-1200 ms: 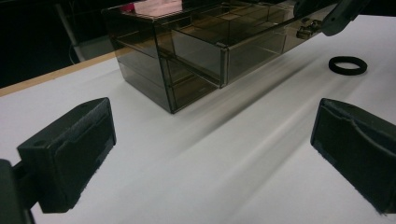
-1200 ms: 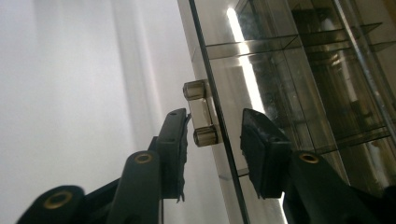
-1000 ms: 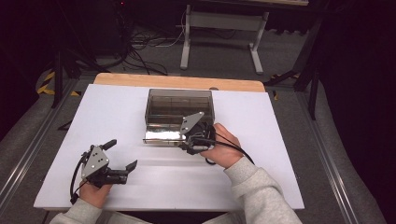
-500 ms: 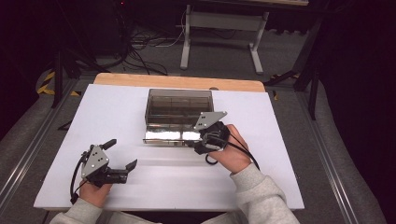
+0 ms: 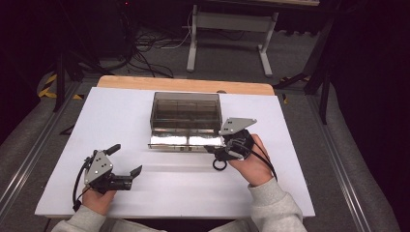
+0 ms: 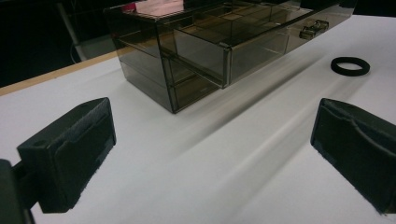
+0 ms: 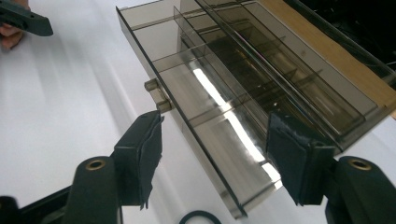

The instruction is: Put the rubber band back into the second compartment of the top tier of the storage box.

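A smoky clear drawer box [image 5: 186, 106] stands mid-table with its lower drawer [image 5: 183, 140] pulled out toward me. In the right gripper view the drawer's front wall [image 7: 205, 140] runs between the jaws of my right gripper [image 7: 215, 163], which is open at the drawer's right end; the drawer handle [image 7: 158, 95] lies beyond. A black ring [image 5: 219, 165] lies on the table just under my right gripper [image 5: 212, 150]. My left gripper [image 5: 126, 158] rests open at the front left, holding nothing. From the left gripper [image 6: 212, 154] I see the box [image 6: 187, 42] and the ring [image 6: 350, 66].
The white table top [image 5: 111, 121] has a wooden strip [image 5: 183, 84] along its far edge. Beyond it are floor cables [image 5: 145, 53] and a metal stand [image 5: 232, 29]. The drawer's compartments look empty.
My right gripper has moved right along the drawer's front, from near its middle to its right end. The left gripper and the box have stayed put.
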### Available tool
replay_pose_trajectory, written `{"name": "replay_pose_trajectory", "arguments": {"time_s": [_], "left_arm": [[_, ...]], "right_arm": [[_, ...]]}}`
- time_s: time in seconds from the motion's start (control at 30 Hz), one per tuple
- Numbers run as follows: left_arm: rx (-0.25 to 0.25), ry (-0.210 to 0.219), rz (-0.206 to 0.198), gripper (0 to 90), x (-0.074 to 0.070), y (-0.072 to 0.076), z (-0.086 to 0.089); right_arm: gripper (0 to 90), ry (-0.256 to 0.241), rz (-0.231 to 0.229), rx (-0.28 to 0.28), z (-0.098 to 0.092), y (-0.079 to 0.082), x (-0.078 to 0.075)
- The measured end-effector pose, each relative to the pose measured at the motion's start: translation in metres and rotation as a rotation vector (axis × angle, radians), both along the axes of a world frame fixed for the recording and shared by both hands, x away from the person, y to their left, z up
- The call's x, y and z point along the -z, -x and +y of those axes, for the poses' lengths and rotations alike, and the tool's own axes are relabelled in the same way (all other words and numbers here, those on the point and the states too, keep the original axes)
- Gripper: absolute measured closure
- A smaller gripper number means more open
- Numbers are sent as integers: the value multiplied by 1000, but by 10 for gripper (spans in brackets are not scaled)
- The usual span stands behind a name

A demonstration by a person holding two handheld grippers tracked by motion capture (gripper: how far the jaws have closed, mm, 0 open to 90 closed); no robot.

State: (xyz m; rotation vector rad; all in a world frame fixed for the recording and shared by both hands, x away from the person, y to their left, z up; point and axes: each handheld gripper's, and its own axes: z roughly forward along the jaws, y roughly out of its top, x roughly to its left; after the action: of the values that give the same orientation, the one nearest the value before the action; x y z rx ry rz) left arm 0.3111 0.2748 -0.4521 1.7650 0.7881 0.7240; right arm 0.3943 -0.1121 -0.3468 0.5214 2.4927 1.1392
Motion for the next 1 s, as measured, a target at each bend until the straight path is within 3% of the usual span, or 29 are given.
{"name": "replay_pose_trajectory", "arguments": {"time_s": [0.2, 0.63, 1.0], "left_arm": [[-1, -3, 1, 9, 0, 0, 0], [4, 1, -1, 9, 0, 0, 0], [6, 3, -2, 9, 0, 0, 0]], "right_arm": [[372, -36, 13, 34, -14, 6, 5], [362, -36, 19, 68, -28, 12, 6], [364, 16, 83, 107, -38, 11, 21]]}}
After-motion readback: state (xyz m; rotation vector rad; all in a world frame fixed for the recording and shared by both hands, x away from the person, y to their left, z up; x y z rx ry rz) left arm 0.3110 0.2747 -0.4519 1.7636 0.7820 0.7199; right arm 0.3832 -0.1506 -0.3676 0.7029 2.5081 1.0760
